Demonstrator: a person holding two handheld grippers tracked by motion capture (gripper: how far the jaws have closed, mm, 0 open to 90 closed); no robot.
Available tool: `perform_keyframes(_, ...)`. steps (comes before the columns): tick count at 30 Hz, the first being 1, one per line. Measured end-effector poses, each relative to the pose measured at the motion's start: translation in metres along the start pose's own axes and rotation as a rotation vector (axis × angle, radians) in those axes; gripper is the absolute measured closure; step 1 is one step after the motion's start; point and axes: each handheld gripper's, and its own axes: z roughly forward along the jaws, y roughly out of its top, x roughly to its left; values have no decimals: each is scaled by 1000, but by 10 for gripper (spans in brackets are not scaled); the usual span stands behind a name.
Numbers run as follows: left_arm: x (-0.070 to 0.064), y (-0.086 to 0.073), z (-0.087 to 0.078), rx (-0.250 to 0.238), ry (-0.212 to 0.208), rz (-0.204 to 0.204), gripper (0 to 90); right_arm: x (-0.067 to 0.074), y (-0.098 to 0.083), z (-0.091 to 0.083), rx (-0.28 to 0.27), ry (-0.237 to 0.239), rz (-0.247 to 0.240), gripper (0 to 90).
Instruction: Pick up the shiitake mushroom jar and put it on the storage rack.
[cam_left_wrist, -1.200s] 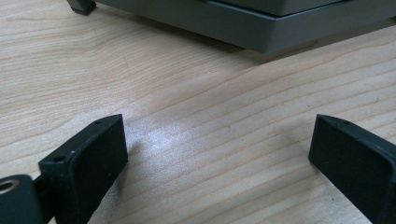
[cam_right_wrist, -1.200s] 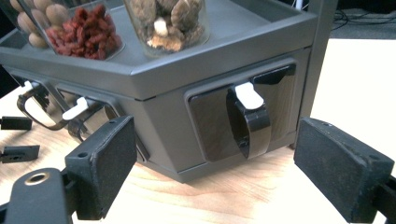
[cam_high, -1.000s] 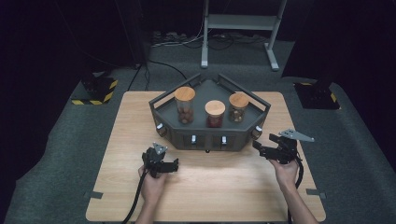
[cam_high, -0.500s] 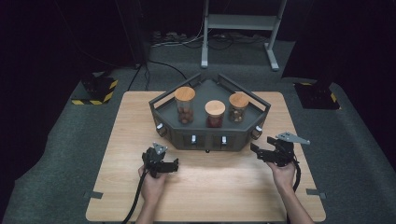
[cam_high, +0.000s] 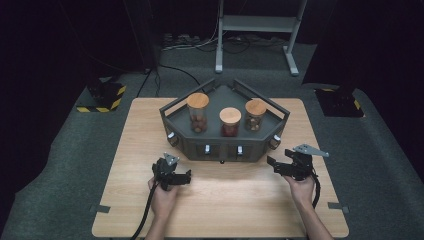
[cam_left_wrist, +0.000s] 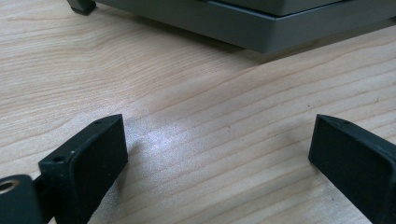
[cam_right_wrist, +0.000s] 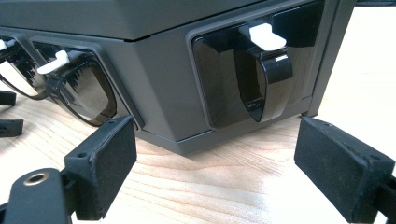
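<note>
Right hand-held gripper (cam_right_wrist: 215, 163) gapes beside the grey rack (cam_right_wrist: 163, 93).

Pale grained wooden table (cam_left_wrist: 196, 116); matt grey rack (cam_right_wrist: 163, 70) with glossy black drawer fronts (cam_right_wrist: 252, 79).

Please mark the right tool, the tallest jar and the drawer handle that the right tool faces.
right tool (cam_high: 278, 165): high view, midway between its fingertips.
tallest jar (cam_high: 197, 113): high view, on its glass body under the wooden lid.
drawer handle (cam_right_wrist: 264, 79): right gripper view, on the black loop below the white tab.
</note>
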Motion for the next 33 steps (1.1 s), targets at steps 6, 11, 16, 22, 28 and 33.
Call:
perform_keyframes(6,0,0,0,0,0,0,43,1,-2,2,7,0,0,126)
perform_keyframes(11,0,0,0,0,0,0,43,2,-5,5,16,-1,-1,126)
perform_keyframes(16,0,0,0,0,0,0,43,3,-7,8,23,-4,-10,126)
perform_keyframes(22,0,0,0,0,0,0,42,5,-10,12,40,-10,-18,123)
perform_keyframes(28,0,0,0,0,0,0,43,9,-11,16,46,-15,-33,124)
perform_keyframes(33,0,0,0,0,0,0,43,10,-16,20,61,-17,-30,124)
